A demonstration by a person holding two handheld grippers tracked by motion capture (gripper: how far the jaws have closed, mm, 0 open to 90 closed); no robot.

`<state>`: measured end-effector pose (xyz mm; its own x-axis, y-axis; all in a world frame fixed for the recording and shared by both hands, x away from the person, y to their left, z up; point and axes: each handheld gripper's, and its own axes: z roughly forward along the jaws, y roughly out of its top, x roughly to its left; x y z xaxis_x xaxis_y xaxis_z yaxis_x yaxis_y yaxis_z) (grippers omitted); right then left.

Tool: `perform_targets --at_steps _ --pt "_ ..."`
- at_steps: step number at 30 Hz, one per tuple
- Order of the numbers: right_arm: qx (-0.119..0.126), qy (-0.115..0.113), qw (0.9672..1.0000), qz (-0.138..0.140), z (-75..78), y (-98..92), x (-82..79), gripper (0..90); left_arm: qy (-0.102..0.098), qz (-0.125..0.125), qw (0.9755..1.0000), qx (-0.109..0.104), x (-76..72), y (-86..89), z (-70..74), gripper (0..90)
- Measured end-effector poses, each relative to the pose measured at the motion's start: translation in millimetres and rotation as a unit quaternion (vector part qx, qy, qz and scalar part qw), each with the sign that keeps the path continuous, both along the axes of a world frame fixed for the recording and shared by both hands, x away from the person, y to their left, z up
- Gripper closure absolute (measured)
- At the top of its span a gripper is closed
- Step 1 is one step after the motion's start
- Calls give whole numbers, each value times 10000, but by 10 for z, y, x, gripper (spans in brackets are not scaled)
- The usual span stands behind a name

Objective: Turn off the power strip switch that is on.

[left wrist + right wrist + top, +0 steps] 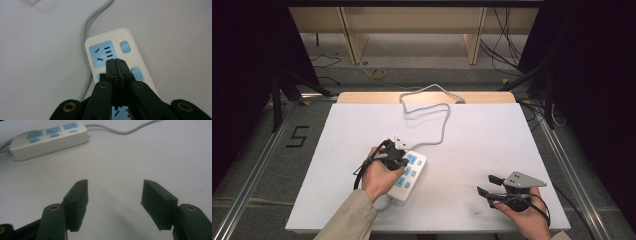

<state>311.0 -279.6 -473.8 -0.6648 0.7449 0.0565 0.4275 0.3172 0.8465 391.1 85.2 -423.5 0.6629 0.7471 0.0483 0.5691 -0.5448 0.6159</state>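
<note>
One power strip, three blue sockets, under my left gripper, jaws pressed together, perhaps touching it | my right gripper gaping, bare desk ahead, strip far-left.

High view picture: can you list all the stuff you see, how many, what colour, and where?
power strip: one, white with blue sockets, middle of table under left gripper
cord: one, grey, runs from strip toward far table edge
table: one, white top
number 5 mark: one, black, floor left of table
left gripper: one, black, shut, over strip
right gripper: one, black, open, near right corner
hands: two, holding grippers
</note>
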Motion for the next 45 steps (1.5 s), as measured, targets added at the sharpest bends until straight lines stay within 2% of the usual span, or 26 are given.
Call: perform_targets --at_steps 11,45 --pt "-29 2 10000 19 -1 2 -1 390 33 -46 10000 39 51 -57 47 898" --pt "-68 10 10000 30 -1 5 -3 390 183 -66 9998 70 183 -176 74 898"
